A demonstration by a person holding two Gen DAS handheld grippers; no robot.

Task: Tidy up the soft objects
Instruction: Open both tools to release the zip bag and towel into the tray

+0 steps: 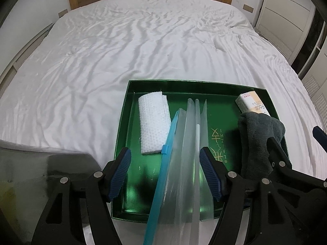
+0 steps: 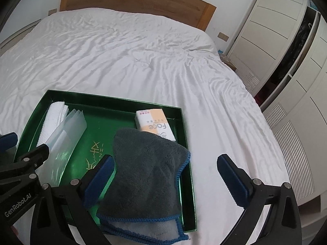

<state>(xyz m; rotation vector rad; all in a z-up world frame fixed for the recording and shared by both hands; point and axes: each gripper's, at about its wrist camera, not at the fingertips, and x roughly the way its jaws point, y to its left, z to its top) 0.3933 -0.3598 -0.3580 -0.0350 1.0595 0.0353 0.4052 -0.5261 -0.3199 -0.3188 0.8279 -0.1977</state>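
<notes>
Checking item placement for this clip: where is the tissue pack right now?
The tissue pack sits in the far right corner of the green tray on the bed, its near end tucked under the grey cloth.

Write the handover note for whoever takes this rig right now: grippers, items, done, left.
Left gripper: open, fingers either side of the clear zip bag, not closed on it.
Right gripper: open, over the gray cloth, holding nothing.
Green tray sits on the bed. In it: folded white towel at the far left, zip bag in the middle with its near end past the rim, tissue pack at the far right, gray cloth partly over the pack and spilling over the near rim.
Done: all four items in the tray.
Left: probably tuck in the cloth and bag.
</notes>
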